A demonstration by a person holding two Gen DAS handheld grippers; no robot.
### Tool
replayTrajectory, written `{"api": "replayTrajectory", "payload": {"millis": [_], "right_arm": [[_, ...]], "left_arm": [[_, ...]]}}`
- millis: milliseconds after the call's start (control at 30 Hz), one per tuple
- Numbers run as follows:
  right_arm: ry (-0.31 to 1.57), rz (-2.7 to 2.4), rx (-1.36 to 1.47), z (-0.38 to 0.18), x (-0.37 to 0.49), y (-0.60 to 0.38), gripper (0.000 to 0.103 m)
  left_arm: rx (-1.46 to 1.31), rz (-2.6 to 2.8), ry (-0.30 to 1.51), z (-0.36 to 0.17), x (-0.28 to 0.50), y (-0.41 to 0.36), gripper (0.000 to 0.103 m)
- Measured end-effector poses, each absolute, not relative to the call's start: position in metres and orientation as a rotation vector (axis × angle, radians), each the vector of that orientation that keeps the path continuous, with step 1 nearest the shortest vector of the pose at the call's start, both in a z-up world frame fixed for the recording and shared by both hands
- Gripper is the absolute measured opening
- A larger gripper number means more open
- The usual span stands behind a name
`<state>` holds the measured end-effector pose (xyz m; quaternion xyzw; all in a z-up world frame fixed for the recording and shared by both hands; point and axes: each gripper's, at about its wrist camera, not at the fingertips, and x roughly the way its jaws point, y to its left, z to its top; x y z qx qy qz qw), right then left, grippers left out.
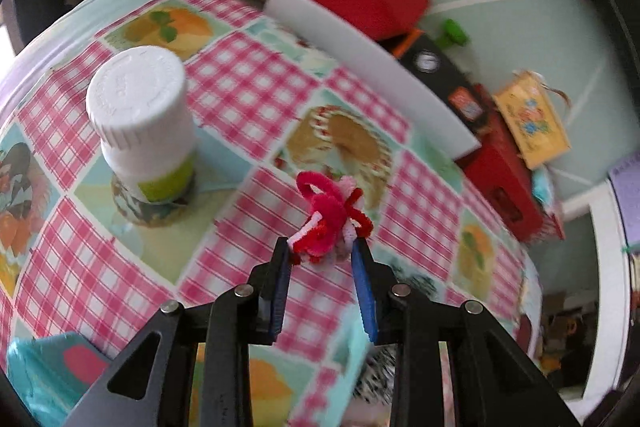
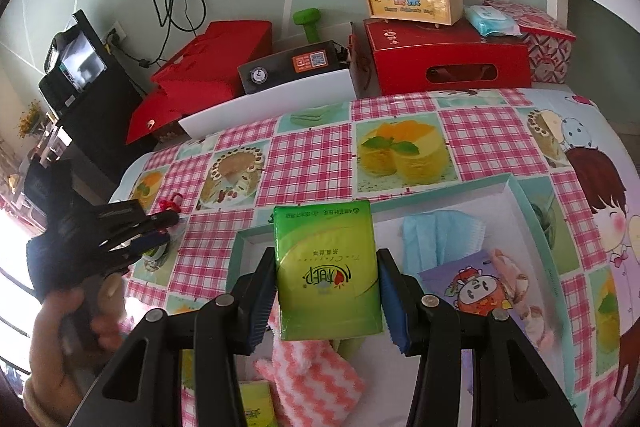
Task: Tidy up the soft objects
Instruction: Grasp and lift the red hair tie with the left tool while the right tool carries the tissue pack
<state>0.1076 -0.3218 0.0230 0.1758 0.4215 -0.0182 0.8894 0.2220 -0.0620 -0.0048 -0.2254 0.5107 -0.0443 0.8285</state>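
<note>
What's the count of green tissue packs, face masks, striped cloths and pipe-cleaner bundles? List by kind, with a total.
Green tissue packs: 2
Face masks: 1
Striped cloths: 1
Pipe-cleaner bundles: 1
Total: 5

Daylight fills both views, bright and even, with only soft shadows on the table [image 2: 400, 107]. In the right wrist view a blown-out white patch glares at the left edge, suggesting light entering from that side. The left wrist view is smeared by motion blur: the checked tablecloth [image 1: 248, 87] and the white bottle [image 1: 140, 115] lose their fine edges. The right wrist view is sharp. Both bend strongly toward a dark circular rim, curving the table's edges.
</note>
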Motion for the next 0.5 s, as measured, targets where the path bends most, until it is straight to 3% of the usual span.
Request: {"api": "replayTrajectory", "payload": {"millis": [500], "right_arm": [[0.936, -0.129, 0.397, 0.007, 0.102, -0.347, 0.051]], "left_arm": [[-0.339, -0.366, 1.075, 0.026, 0.174, -0.124, 0.032]]}}
